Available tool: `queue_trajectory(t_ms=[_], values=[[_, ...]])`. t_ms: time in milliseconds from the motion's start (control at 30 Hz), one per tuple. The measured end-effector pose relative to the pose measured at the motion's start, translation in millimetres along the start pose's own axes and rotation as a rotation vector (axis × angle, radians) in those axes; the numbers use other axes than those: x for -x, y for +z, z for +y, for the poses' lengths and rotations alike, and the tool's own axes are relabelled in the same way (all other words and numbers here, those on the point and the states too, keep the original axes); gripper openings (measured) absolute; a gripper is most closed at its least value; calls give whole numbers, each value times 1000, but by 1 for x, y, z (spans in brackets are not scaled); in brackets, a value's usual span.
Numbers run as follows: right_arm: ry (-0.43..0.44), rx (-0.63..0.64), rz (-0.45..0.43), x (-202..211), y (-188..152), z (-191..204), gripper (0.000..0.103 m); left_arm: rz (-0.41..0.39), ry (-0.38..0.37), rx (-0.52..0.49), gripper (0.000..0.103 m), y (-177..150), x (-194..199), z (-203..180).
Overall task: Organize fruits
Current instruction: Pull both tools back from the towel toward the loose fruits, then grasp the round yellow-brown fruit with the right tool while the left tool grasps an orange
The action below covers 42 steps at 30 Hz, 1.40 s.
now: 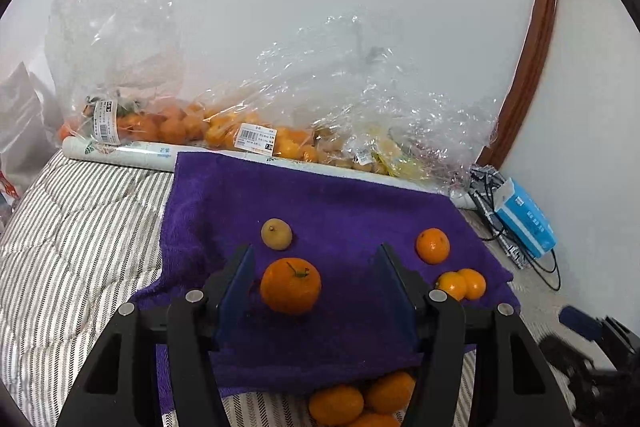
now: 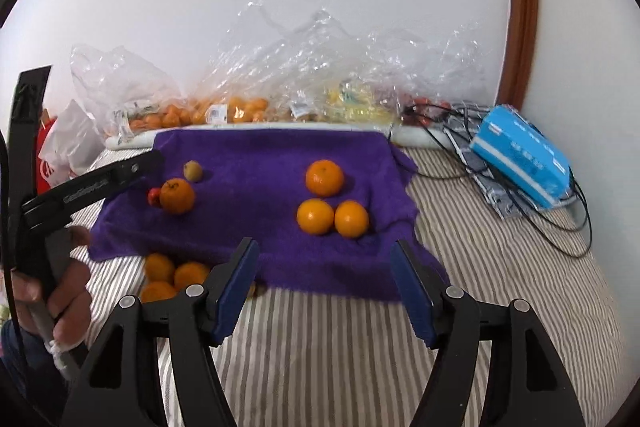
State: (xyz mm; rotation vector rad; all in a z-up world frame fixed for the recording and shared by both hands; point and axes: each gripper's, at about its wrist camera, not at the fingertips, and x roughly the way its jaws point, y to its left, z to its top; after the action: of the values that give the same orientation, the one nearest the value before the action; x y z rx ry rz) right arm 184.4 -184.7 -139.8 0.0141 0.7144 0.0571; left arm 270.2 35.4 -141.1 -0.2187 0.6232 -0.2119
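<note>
Fruit sorted on purple towel (image 2: 272,155) spread over bed: left tongs (image 1: 316,263) open, straddling stemmed orange (image 1: 291,285) beside brown fruit (image 1: 276,233), likely for pickup. Three oranges (image 2: 325,177) grouped right. Right tongs (image 2: 324,267) open, empty, waiting near edge.

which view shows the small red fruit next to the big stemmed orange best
The right wrist view: the small red fruit shows at the left side of the big stemmed orange, touching it, on the purple towel. In the left wrist view, the left tool's finger hides it, and only the orange shows.
</note>
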Motion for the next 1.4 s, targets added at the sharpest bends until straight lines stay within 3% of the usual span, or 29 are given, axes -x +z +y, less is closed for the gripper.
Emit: queue_trajectory(t_ms=[67, 233, 367, 600, 867, 967, 1100, 1400], values=[[32, -4, 32, 4, -3, 1, 68, 4, -14, 2, 59, -1, 2, -1], [-20, -42, 64, 21, -12, 0, 72, -32, -25, -7, 59, -5, 16, -5], [-33, -106, 44, 40, -21, -3, 72, -15, -41, -11, 59, -13, 20, -6], [-34, -99, -5, 63, -36, 10, 72, -27, 29, -73, 59, -37, 39, 10], [-15, -67, 0, 54, -45, 21, 65, -30, 64, -106, 59, -54, 57, 24], [47, -77, 25, 48, -45, 23, 59, -10, 48, -74, 59, -56, 55, 29], [55, -54, 47, 38, -48, 28, 56, 26, 30, -29, 59, -56, 50, 38], [97, -1, 90, 3, -43, 36, 42, 39, 8, -50, 59, -56, 44, 33]])
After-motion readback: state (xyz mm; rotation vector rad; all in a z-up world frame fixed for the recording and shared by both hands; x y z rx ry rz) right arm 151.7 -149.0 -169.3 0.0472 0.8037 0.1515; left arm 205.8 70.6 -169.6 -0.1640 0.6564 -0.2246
